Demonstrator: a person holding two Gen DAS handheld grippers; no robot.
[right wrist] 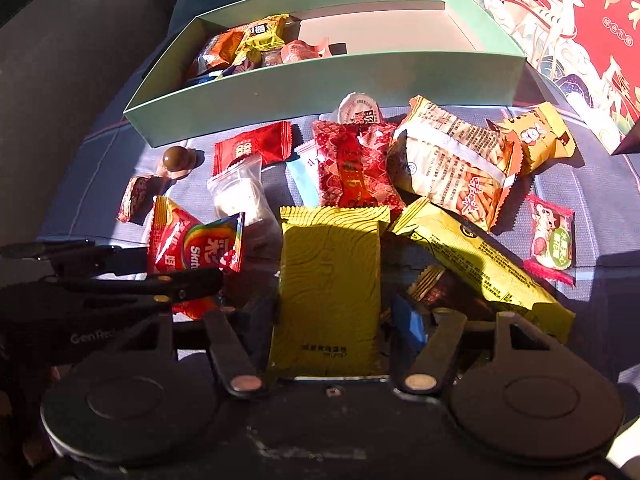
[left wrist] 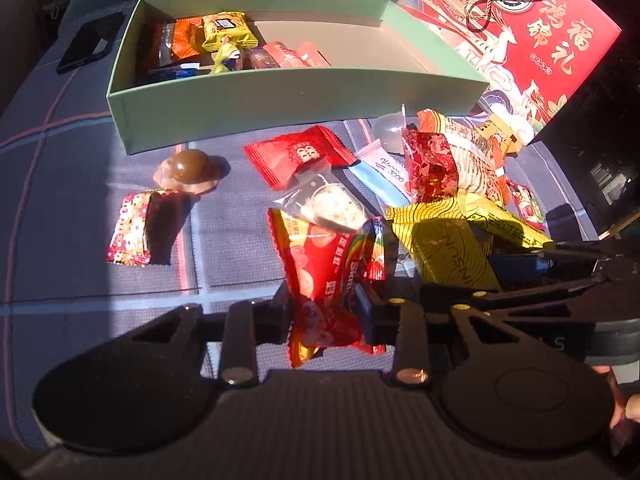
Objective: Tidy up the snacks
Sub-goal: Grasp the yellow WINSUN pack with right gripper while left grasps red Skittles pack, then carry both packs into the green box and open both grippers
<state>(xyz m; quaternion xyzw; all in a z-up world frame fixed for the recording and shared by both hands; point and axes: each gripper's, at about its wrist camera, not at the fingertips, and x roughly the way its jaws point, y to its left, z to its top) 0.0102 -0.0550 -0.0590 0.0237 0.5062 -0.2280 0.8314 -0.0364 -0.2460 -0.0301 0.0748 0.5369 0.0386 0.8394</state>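
Note:
A pale green box (left wrist: 280,100) (right wrist: 320,80) stands at the back with several snacks in its left half. Loose snacks lie in a heap on the blue checked cloth in front of it. My left gripper (left wrist: 326,312) is shut on a red snack packet (left wrist: 316,280) together with a small Skittles packet (left wrist: 374,252); both also show at the left of the right wrist view (right wrist: 192,248). My right gripper (right wrist: 332,316) is shut on a yellow wavy-patterned packet (right wrist: 332,280), seen also in the left wrist view (left wrist: 448,252).
A red gift box lid (left wrist: 540,40) lies at the back right. A black phone (left wrist: 90,42) lies left of the box. A chocolate ball (left wrist: 190,166), a small red packet (left wrist: 132,234), a noodle snack bag (right wrist: 460,164) and a long yellow packet (right wrist: 488,264) lie on the cloth.

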